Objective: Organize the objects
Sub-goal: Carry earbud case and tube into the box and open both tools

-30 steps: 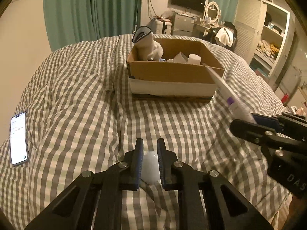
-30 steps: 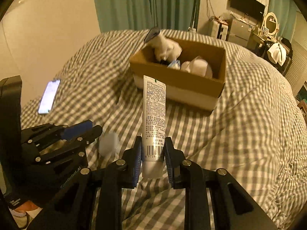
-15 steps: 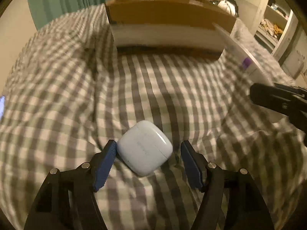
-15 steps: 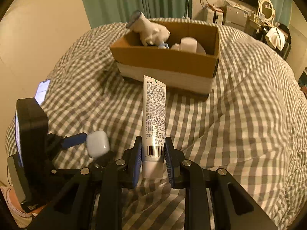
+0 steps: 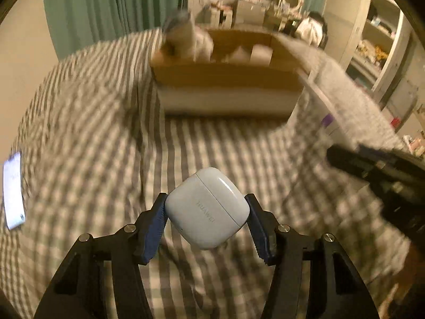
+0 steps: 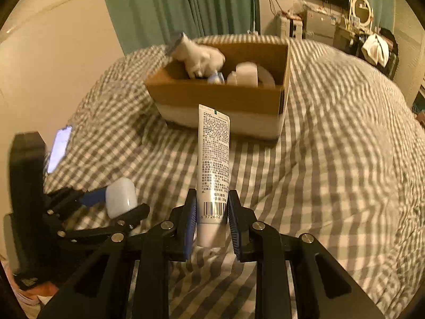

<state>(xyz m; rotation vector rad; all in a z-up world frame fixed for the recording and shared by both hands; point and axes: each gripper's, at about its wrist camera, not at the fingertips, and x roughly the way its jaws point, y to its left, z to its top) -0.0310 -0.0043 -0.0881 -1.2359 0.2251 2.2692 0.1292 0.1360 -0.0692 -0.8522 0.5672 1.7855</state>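
A white earbud case [image 5: 207, 207] sits flat-side up between the blue pads of my left gripper [image 5: 205, 199]. The jaws are closing and both pads touch its sides. In the right wrist view the case [image 6: 120, 196] hangs a little above the checked bedcover [image 6: 332, 159]. My right gripper [image 6: 212, 199] is shut on the cap end of a white tube [image 6: 213, 154], which points up toward the cardboard box [image 6: 217, 98]. In the left wrist view the tube [image 5: 332, 90] and the right gripper [image 5: 345, 156] are blurred at the right.
The open box [image 5: 228, 79] holds a white plush toy [image 6: 199, 58] and several white containers. A lit phone [image 6: 59, 148] lies on the bed at the left. Green curtains, a dresser and shelves stand beyond the bed.
My left gripper let go of the case it pinched edge-on, opened wide around it on the bed, then closed across its broad sides. The right gripper kept the tube and shifted slightly.
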